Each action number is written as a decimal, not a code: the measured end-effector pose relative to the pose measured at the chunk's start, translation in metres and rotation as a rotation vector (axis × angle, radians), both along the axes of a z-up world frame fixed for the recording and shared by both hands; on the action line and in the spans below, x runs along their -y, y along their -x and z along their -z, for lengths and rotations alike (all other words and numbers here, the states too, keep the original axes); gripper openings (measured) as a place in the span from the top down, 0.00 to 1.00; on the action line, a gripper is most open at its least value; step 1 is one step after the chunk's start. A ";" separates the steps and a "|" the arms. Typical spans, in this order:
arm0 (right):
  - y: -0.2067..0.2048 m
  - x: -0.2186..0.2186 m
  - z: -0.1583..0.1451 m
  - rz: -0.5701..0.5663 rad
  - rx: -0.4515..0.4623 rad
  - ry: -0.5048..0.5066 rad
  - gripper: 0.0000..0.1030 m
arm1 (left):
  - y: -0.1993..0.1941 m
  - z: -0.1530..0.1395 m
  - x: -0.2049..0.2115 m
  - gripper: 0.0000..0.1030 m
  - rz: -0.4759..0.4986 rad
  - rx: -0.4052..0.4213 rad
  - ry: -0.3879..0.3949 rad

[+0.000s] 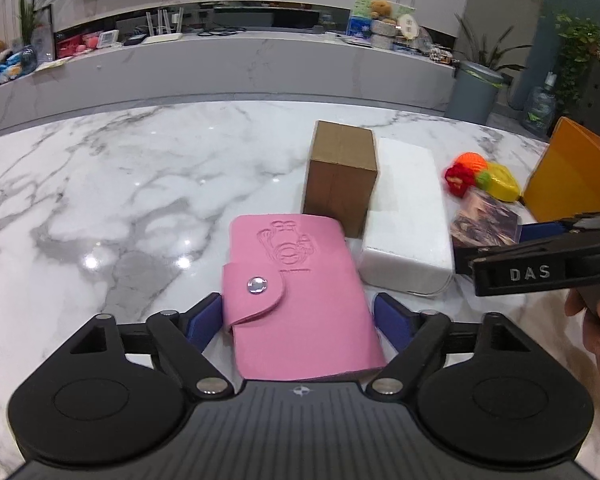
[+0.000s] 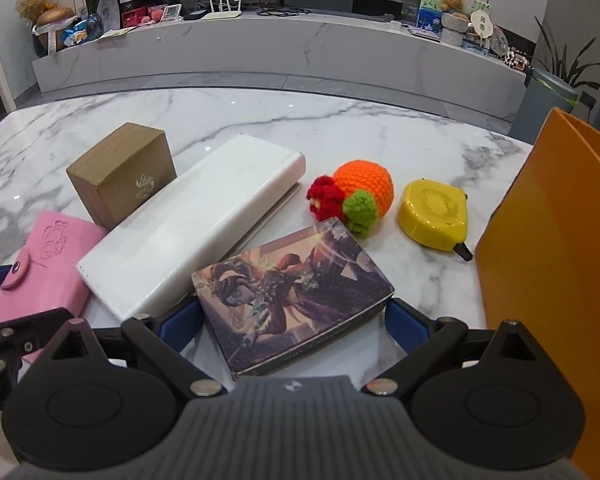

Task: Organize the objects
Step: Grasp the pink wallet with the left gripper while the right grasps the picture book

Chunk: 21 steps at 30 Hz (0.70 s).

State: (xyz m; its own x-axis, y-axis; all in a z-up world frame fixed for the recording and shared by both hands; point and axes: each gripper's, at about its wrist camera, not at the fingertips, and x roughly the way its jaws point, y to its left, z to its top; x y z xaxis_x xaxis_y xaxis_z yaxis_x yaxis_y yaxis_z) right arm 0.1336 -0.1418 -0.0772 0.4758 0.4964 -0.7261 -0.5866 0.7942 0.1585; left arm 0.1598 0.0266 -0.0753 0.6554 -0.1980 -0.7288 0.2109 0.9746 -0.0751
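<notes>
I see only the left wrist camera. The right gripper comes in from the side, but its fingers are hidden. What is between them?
Observer: The picture box lies flat between the pads of the right gripper; whether they press it, I cannot tell.
Operator: What is the yellow thing behind the yarn toy?
Observer: A tape measure, lying apart from the yarn toy.
Operator: Is the brown box plain?
Observer: No, the brown box has a pale logo on one side.

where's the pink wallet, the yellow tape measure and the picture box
pink wallet [image 1: 300, 300], left wrist view, middle of its cover
yellow tape measure [image 2: 434, 212], right wrist view, top face
picture box [image 2: 292, 288], right wrist view, printed lid
</notes>
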 end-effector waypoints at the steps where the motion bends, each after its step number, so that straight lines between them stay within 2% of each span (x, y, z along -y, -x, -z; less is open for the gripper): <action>1: 0.000 0.001 0.000 -0.015 -0.006 -0.007 0.16 | 0.000 -0.001 0.000 0.09 0.004 -0.006 -0.001; 2: 0.001 0.001 -0.003 -0.037 0.001 -0.015 0.23 | -0.001 -0.001 0.000 0.10 0.006 -0.013 0.001; 4: 0.005 0.000 -0.008 -0.076 0.010 -0.005 0.45 | -0.001 -0.002 -0.001 0.10 0.008 -0.026 0.006; 9: 0.014 0.004 -0.015 -0.119 0.010 0.043 0.66 | 0.004 -0.005 -0.002 0.10 -0.011 -0.063 0.002; 10: 0.015 0.005 -0.015 -0.117 -0.001 0.049 0.67 | 0.005 -0.005 -0.003 0.10 -0.017 -0.068 -0.001; 11: 0.013 0.007 -0.016 -0.096 -0.018 0.048 0.64 | 0.006 -0.006 -0.003 0.10 -0.021 -0.071 -0.002; 13: 0.007 0.014 -0.020 -0.005 -0.058 0.011 0.23 | 0.007 -0.007 -0.004 0.10 -0.023 -0.077 -0.003; 14: 0.003 0.019 -0.023 0.042 -0.079 -0.035 0.18 | 0.008 -0.007 -0.005 0.10 -0.023 -0.079 -0.004; 18: -0.019 0.029 -0.029 0.213 -0.221 -0.171 0.19 | 0.009 -0.006 -0.006 0.10 -0.024 -0.080 -0.005; 19: -0.025 0.029 -0.027 0.377 -0.209 -0.191 0.22 | 0.009 -0.006 -0.006 0.10 -0.023 -0.079 -0.006; 21: -0.038 0.024 -0.023 0.428 -0.247 -0.170 0.29 | 0.009 -0.006 -0.006 0.10 -0.020 -0.075 -0.008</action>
State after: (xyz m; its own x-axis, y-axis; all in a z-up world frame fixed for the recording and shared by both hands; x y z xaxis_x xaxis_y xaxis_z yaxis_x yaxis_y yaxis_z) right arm 0.1716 -0.1661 -0.0547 0.4864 0.4159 -0.7684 -0.1438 0.9055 0.3992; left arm 0.1503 0.0326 -0.0691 0.6028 -0.1791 -0.7775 0.1854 0.9793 -0.0818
